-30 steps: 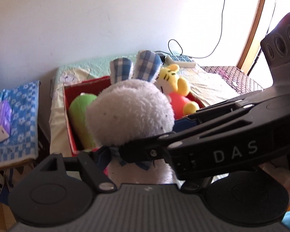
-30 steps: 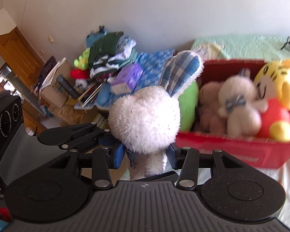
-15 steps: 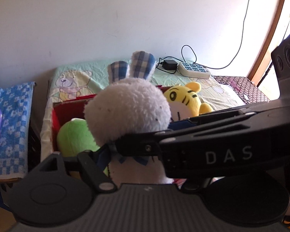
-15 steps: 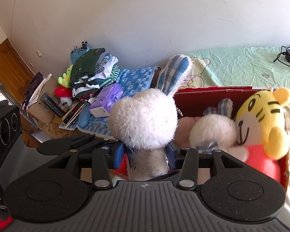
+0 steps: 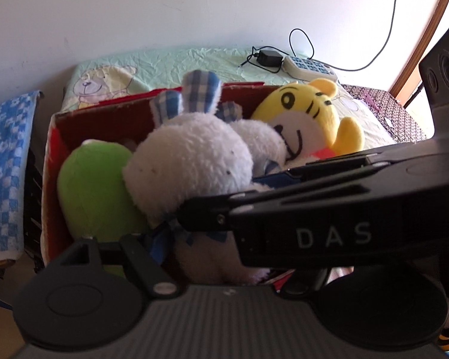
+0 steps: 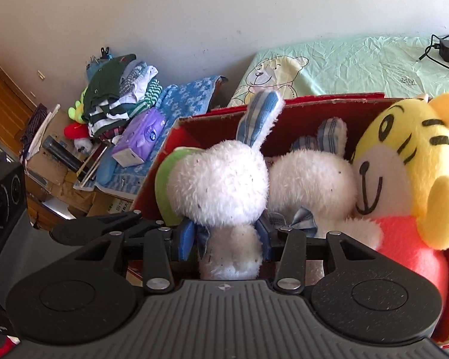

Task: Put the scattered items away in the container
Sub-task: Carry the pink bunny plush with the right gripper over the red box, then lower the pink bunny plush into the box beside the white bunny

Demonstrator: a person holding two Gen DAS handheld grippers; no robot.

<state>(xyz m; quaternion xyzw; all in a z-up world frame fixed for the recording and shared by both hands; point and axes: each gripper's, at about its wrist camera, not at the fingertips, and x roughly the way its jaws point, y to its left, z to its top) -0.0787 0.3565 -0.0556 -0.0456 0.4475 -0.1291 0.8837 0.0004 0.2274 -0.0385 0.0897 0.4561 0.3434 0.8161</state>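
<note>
Both grippers work on one toy. Right gripper (image 6: 229, 239) pinches the white rabbit plush (image 6: 221, 185) at the neck, its blue pads pressed into the fur on either side just under the head. In the left wrist view the right tool crosses the frame from 3 o'clock and bites the same neck; the left gripper (image 5: 176, 233) has its near finger against the rabbit's bow, but its other finger is hidden behind the right tool, so I cannot tell whether it is clamped or merely alongside.

The rabbit hangs over the red box (image 6: 284, 101), low over its near-left part, between the green plush (image 5: 95, 185) at 9 o'clock and a second white rabbit (image 6: 311, 176) at 3 o'clock, with the yellow tiger plush (image 6: 404, 149) further right. Whether its feet already touch the box floor is hidden.

It looks light, soft and squashy; the fur gives under the pads, so the narrow neck seems the sound place to hold, since the round head above stops it slipping through. The body would likely bulge out of a grip.

Its long axis runs upright, feet down toward the tool and checked ears (image 6: 260, 116) up toward 12 o'clock, leaning slightly to 1 o'clock. The face is turned away from both cameras.
</note>
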